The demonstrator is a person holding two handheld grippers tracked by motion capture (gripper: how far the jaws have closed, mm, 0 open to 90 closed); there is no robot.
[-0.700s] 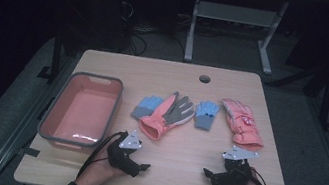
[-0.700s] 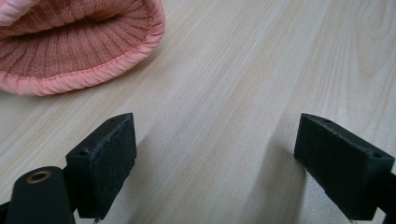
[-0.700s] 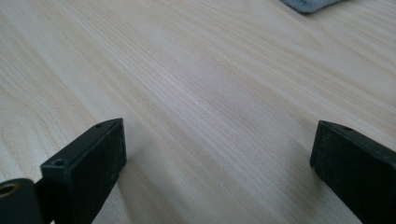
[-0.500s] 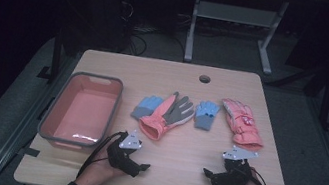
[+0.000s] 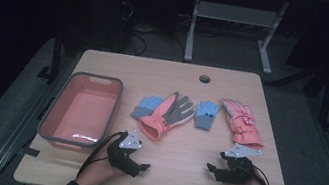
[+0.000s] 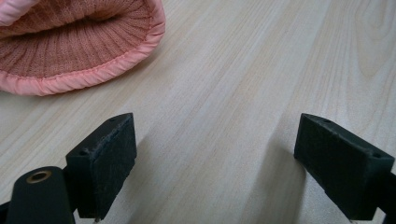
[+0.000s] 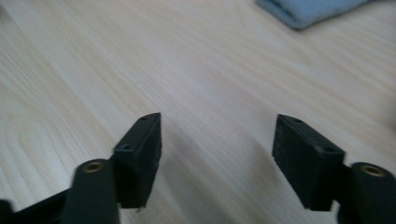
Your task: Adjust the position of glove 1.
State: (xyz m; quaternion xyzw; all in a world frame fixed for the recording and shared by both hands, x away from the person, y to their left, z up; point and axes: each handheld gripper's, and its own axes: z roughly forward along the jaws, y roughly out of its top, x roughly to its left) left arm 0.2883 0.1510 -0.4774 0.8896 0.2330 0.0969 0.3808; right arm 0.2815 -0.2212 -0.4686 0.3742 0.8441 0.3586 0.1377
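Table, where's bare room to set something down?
Bare wood lies along the far edge around the cable hole, and between the left gripper and right gripper. The middle is crowded with gloves; the pink bin fills the left.

A light wooden rectangular table (image 5: 175,79) with a round cable hole is carrying a grey-rimmed pink plastic tub (image 5: 79,110). Lying right of that tub are a small blue glove (image 5: 146,106), a pink-and-grey glove (image 5: 169,115), another small blue glove (image 5: 206,113) and, farthest from the tub, a padded pink glove (image 5: 241,122).
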